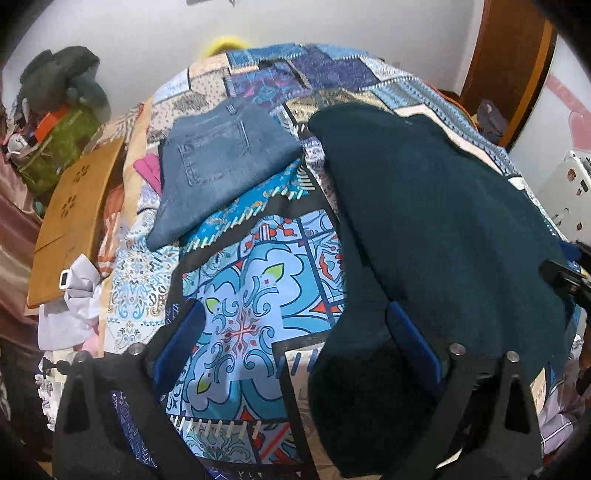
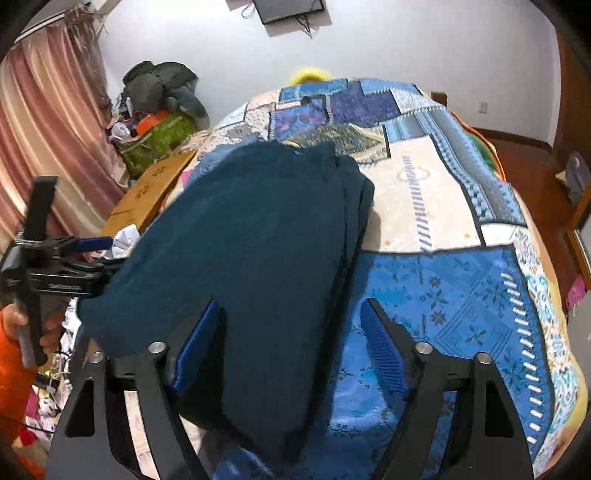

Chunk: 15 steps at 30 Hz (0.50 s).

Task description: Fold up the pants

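The dark teal pants (image 2: 258,236) lie folded on the patchwork bedspread (image 2: 461,295), long axis running away from both grippers. The right gripper (image 2: 291,332) straddles their near right edge with jaws wide; the left gripper (image 1: 295,332), also wide, sits left of them.

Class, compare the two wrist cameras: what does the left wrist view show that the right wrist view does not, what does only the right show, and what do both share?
Only the left wrist view shows the folded blue jeans lying on the bedspread, with a pink cloth beside them. Only the right wrist view shows the pink curtain and the wall-mounted screen. Both show the dark teal pants on the patterned bedspread, the brown cardboard box, and both grippers open: left gripper, right gripper.
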Each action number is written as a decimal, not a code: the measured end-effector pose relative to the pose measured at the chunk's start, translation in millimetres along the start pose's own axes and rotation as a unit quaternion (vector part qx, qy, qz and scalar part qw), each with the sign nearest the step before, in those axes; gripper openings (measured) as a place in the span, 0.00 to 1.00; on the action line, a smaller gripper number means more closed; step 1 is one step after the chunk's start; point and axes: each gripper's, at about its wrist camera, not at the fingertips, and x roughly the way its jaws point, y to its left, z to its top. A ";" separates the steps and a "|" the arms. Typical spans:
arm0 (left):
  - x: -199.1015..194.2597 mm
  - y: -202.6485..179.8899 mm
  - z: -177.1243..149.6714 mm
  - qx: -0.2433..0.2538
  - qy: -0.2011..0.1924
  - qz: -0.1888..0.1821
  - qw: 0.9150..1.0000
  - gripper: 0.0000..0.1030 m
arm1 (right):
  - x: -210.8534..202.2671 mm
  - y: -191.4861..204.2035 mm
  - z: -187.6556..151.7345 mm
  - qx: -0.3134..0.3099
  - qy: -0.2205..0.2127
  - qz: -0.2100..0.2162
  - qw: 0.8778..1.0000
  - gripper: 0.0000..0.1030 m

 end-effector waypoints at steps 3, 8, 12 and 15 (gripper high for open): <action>-11.1 7.1 -8.4 -0.011 -0.014 -0.012 1.000 0.79 | -0.2 -5.1 -1.7 0.004 0.002 0.015 1.000 0.54; -27.4 13.5 -18.6 -0.010 -0.038 -0.010 0.999 0.78 | -1.5 -3.8 -5.1 -0.004 -0.001 0.014 1.000 0.43; -18.2 17.6 -29.3 -0.013 -0.027 0.018 0.999 0.78 | -0.3 -2.1 -7.7 -0.021 -0.003 0.003 1.000 0.43; -13.5 25.9 -35.3 -0.045 -0.018 -0.005 0.999 0.78 | -1.1 -8.8 -8.8 0.000 0.002 0.014 1.000 0.43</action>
